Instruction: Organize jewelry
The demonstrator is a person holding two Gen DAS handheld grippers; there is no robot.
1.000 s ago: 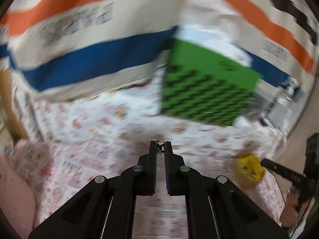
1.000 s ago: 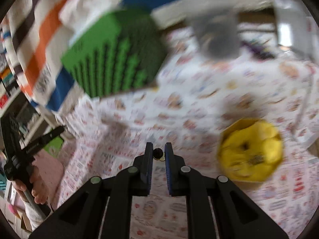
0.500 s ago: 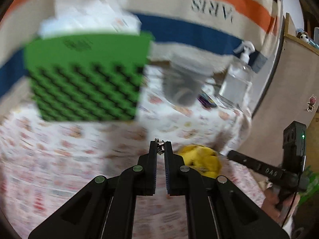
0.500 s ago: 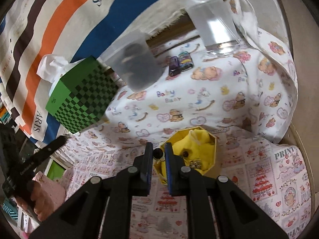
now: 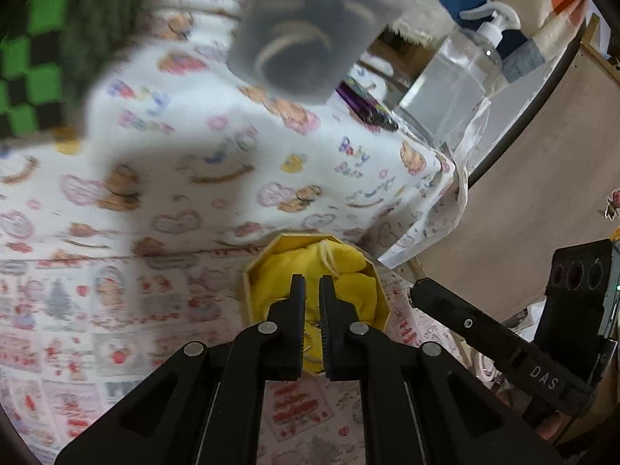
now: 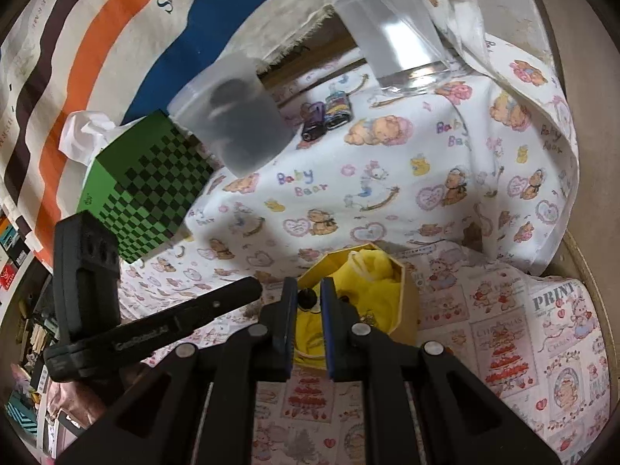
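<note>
**Small pieces at risk of slipping over the yellow box**

While both grippers hang over the yellow box (image 5: 316, 271), the main risk is losing what they carry. From the left: the left gripper (image 5: 312, 285) has its jaws nearly pressed together above the yellow cloth lining (image 5: 348, 271); whether anything is pinched at the tips I cannot tell. Further right, the right gripper (image 6: 309, 288) pinches a small dark bead-like piece (image 6: 307, 297) between near-closed jaws, just over the box's near rim. If that piece is let go there, it could strike the rim and bounce onto the printed cloth (image 6: 503, 329), where the busy pattern would hide it. The soft, bunched lining could also swallow small items. With 2 tools crowding 1 small opening, they could knock each other or tip the light box.

Readable writing, left to right in the right wrist view: "ARIS" on the striped fabric (image 6: 116, 31), "Baby Bear" on the white cloth (image 6: 387, 178), "PRINT" and "CHRISTMAS" on the printed cloth. The right gripper's arm reads "DAS" in the left wrist view.
</note>
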